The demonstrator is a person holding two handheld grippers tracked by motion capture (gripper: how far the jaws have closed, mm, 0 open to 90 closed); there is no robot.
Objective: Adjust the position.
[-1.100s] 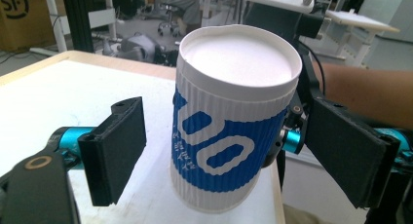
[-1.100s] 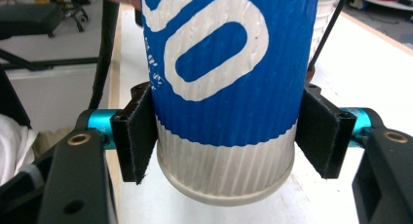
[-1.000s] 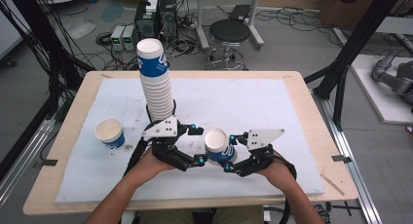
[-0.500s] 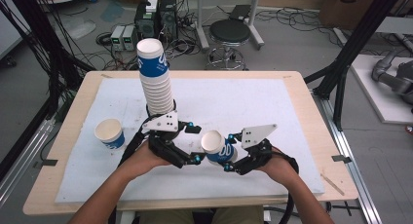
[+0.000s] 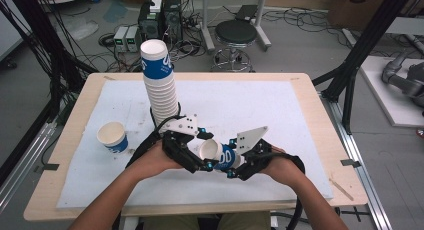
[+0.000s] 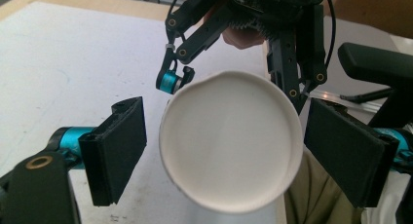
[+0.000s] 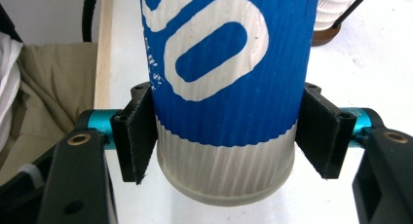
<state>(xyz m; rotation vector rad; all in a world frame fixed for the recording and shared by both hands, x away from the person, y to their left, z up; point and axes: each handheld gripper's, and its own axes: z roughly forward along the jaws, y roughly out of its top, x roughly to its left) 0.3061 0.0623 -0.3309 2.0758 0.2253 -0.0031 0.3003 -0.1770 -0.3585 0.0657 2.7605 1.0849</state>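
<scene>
Since a moment ago we have tipped the blue cup [image 5: 223,156] onto its side, just in front of the cup stack [image 5: 159,85]. Our right tool [image 5: 231,166] clamps its base; our left tool [image 5: 201,160] stands wide around the rim, seemingly ready to take it.

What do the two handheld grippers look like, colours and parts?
Both the left gripper and right gripper are black linkage frames with teal joints, flat black jaw pads and a pale grey three-cornered plate on top. Black cables trail back toward the person.
</scene>
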